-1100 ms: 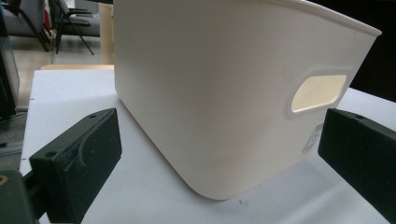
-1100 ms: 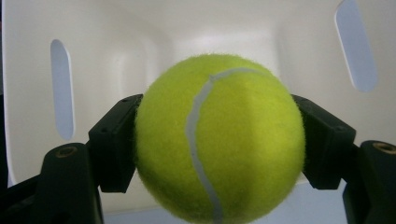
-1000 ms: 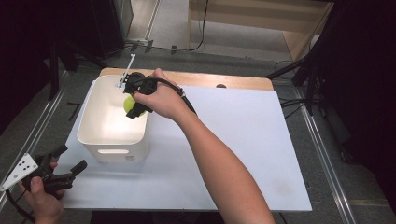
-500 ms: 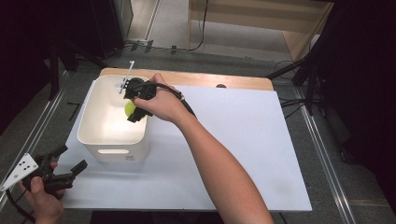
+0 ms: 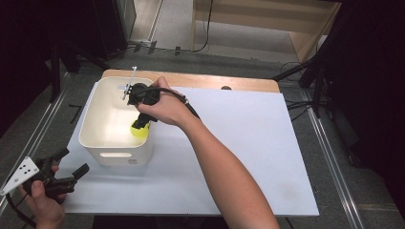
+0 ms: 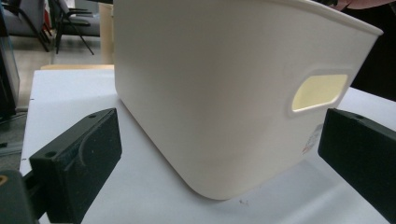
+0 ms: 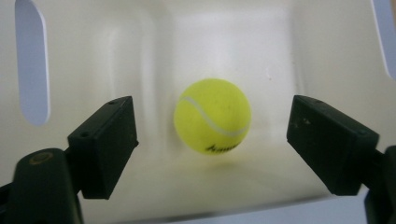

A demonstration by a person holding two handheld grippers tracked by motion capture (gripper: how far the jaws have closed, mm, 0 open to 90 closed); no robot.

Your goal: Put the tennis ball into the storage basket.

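A yellow-green tennis ball [image 7: 212, 116] lies on the floor of a white plastic bin [image 7: 280, 56]. My right gripper [image 7: 215, 140] hangs over it, open, with a jaw well clear on each side of the ball. In the high view the right gripper [image 5: 141, 122] dips into the bin [image 5: 89, 120] near its right front corner, right above the ball [image 5: 139, 133]. My left gripper [image 5: 71, 165] is held open off the table's near left corner. In the left gripper view the left gripper [image 6: 219, 158] faces the bin's outer wall [image 6: 219, 84], with its handle cutout [image 6: 320, 91] to the right.
The bin stands at the left of a white sheet [image 5: 248, 138] laid over a wooden table [image 5: 215, 82]. A black cable [image 5: 184, 101] runs back from the right gripper along the forearm. Dark stands and cables surround the table on the floor.
The right hand has come toward the bin's near right corner and lower into it, with the ball. The ball now lies on the bin floor between jaws that stand apart. The left gripper has stayed put.
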